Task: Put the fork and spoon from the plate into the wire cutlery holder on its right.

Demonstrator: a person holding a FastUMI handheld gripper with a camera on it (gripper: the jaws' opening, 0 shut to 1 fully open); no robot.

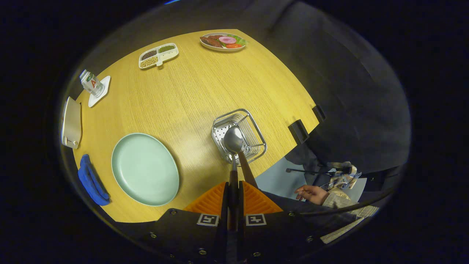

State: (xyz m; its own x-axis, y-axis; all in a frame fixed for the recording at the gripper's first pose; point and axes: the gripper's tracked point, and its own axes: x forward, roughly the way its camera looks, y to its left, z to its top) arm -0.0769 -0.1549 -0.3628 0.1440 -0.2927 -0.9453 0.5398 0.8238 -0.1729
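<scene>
My gripper (233, 184) is shut on the spoon (233, 141) by its handle. The spoon's metal bowl hangs over the wire cutlery holder (253, 126), which stands on the wooden table just ahead of the fingers. A brown handle (248, 169) leans out of the holder toward me, right beside the spoon's neck; the end inside the holder is hidden, so I cannot tell whether it is the fork. The pale green plate (144, 168) lies to the left of the holder with nothing on it.
A blue cloth (91, 181) lies left of the plate, with a white flat object (71, 123) beyond it. Farther off are a small bottle (89, 82) on a white coaster, a divided tray of beans (158, 55) and a plate of food (222, 41). A person's hand (311, 193) rests below the table's right edge.
</scene>
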